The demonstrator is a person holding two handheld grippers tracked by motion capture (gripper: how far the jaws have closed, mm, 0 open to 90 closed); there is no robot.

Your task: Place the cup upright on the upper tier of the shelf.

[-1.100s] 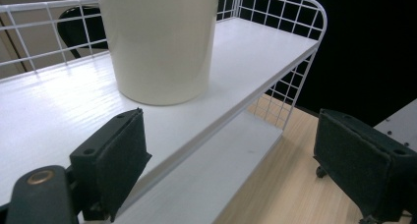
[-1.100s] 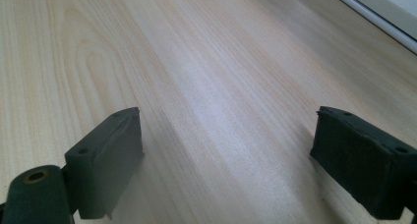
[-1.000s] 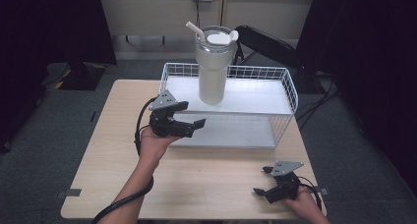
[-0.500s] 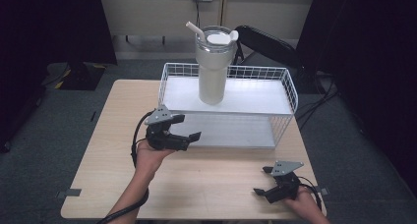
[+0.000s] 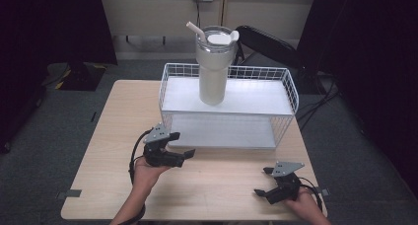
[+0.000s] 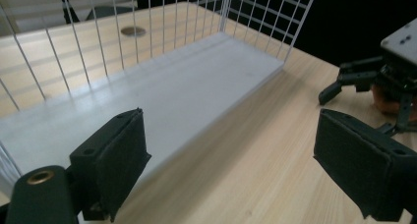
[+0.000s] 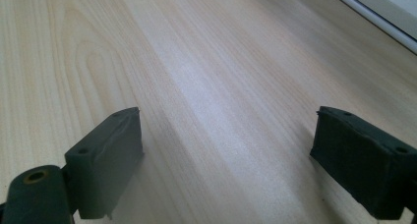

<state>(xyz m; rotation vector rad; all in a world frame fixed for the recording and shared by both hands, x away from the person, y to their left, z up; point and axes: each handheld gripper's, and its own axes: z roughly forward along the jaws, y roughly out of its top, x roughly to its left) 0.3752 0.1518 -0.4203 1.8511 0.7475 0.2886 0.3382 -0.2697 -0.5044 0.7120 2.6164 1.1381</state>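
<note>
Light wood bench (image 5: 118,136) on grey carpet. Right gripper (image 5: 268,185) sat at the near right edge, fingers spread, empty. Left gripper (image 5: 181,153) sat near the wire rack (image 5: 286,82), fingers spread, empty. Tumbler (image 5: 213,67) stood upright on the rack's top shelf.

table (image 5: 113,131): light wood | on it: white wire rack (image 5: 286,111)
</note>
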